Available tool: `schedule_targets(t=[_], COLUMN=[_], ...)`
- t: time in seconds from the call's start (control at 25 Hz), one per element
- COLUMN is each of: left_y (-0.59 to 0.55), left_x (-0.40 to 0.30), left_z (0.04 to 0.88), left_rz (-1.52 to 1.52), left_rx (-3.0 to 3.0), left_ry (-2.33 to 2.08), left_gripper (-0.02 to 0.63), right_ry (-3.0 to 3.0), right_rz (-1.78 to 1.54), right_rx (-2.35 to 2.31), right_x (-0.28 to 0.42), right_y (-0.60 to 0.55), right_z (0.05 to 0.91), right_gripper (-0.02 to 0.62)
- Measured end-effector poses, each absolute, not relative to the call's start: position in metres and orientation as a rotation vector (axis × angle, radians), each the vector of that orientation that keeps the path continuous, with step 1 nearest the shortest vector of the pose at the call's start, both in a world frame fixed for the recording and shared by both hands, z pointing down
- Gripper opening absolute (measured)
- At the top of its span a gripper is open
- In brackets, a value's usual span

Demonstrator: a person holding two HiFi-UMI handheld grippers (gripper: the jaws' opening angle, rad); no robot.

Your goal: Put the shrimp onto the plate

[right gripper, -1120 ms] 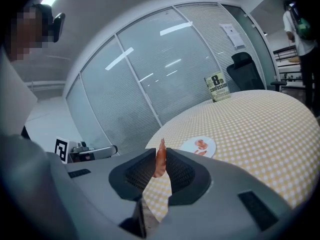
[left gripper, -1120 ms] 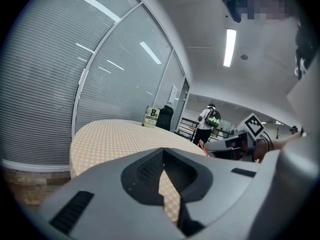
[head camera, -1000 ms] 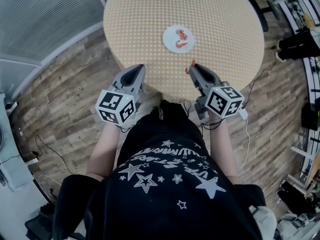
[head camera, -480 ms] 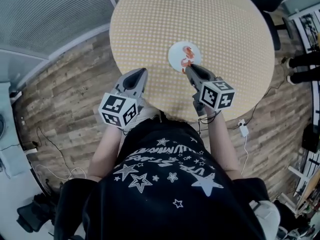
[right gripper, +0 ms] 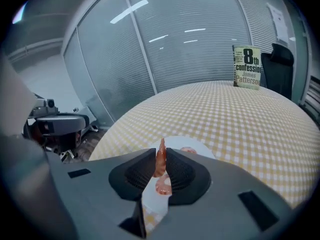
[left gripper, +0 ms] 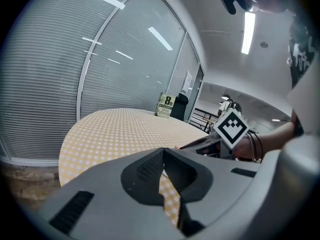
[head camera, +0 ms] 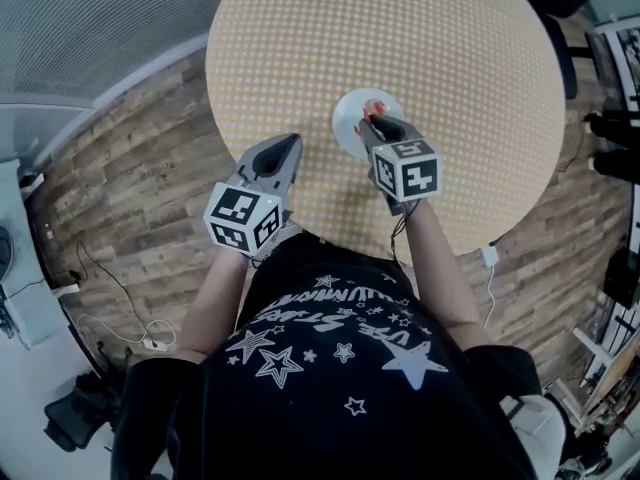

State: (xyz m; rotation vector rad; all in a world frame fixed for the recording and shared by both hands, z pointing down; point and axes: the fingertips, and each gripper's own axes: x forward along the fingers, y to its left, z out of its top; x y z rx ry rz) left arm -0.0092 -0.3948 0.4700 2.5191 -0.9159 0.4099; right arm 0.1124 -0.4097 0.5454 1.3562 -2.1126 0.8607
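My right gripper (head camera: 373, 122) hangs over the near part of the white plate (head camera: 350, 118) on the round checked table (head camera: 400, 38). It is shut on an orange shrimp (right gripper: 160, 160), which stands pinched between the pads above the plate (right gripper: 192, 145). Another shrimp (right gripper: 163, 185) lies on the plate just below the jaws, and a further pink piece (right gripper: 188, 150) shows past them. My left gripper (head camera: 281, 151) rests at the table's near left edge, shut, with nothing between its jaws (left gripper: 162, 171).
A book (right gripper: 247, 67) stands upright at the table's far edge. Wooden floor (head camera: 120, 178) surrounds the table, with a glass partition at the left. A cable and adapter (head camera: 489, 256) lie on the floor at the right.
My right gripper has carried the shrimp forward and left from the table's near edge to above the plate. The left gripper has barely moved.
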Motion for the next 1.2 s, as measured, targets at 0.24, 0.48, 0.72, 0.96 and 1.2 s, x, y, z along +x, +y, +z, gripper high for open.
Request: schedule_targets(t=[0.24, 0.48, 0.72, 0.96, 1.2], left_y=[-0.399, -0.388, -0.382, -0.374, -0.363], left_x=[-0.010, -0.009, -0.010, -0.018, -0.025], left_z=[0.481, 0.485, 0.485, 0.478, 0.467], left_rz=[0.432, 0.436, 0.443, 0.434, 0.407], left_rx=[2.482, 2.475, 2.480, 2.497, 2.530], left_ry=[-0.928, -0.895, -0.882, -0.884, -0.886], left_gripper=[0.002, 0.002, 0.002, 0.002, 0.002], right_ry=[-2.034, -1.974, -1.962, -1.980, -1.985], right_rz=[0.756, 0.685, 0.682, 0.678, 0.670], right_rx=[1.243, 1.202, 1.181, 1.207, 1.301], right_x=[0.107, 0.097, 0.095, 0.094, 0.102], right_y=[-0.420, -0.423, -0.425, -0.423, -0.412], right_z=[0.570, 0.581, 0.586, 0.579, 0.561], right_gripper=[0.071, 0.071, 0.072, 0.072, 0.072])
